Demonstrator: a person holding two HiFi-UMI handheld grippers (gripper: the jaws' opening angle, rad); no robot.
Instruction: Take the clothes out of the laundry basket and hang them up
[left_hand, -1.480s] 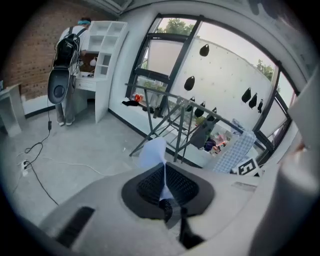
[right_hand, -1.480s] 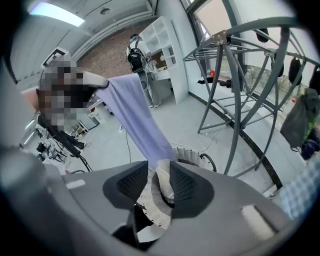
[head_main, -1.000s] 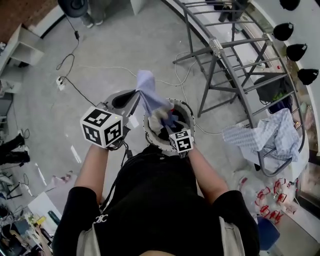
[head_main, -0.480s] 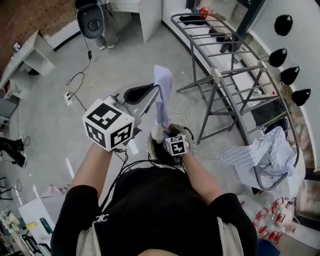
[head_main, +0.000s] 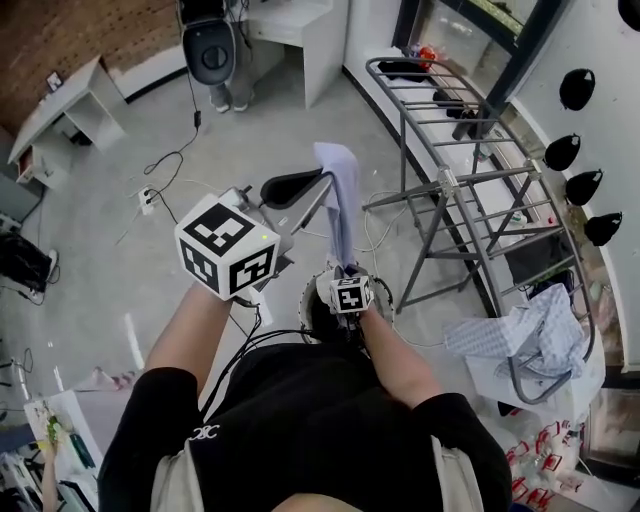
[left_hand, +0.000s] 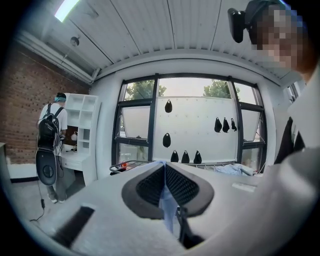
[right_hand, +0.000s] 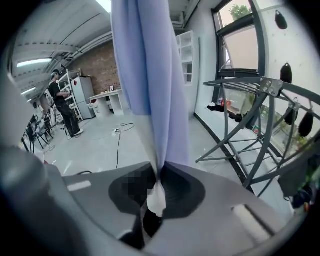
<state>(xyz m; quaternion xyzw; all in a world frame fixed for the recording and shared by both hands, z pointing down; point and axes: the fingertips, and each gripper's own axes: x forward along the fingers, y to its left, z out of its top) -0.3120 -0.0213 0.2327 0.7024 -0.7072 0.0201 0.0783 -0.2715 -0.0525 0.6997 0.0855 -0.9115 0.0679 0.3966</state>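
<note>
Left gripper (head_main: 318, 178) is up high and pointing roughly level, jaws pressed together on the top edge of the lilac garment (head_main: 340, 200); its own view shows a thin strip of pale blue cloth pinched right between the dark pads. The garment hangs straight down from there as one long narrow fold. And at the bottom end, the right gripper (head_main: 346, 272): its jaws have just been closing, and they are now clamped on the lower part of the cloth, a white bit of fabric bunched in the gap behind the pads (the right gripper view shows it plainly). So the garment is stretched between the two grippers, top and bottom, out in the air. Directly under the right gripper sits the laundry basket (head_main: 386, 297), round, on the grey floor, close in front of the person. Off to the right stands the metal drying rack (head_main: 470, 175), with a checked shirt (head_main: 525, 330) draped over its near end, well apart from the lilac garment
</note>
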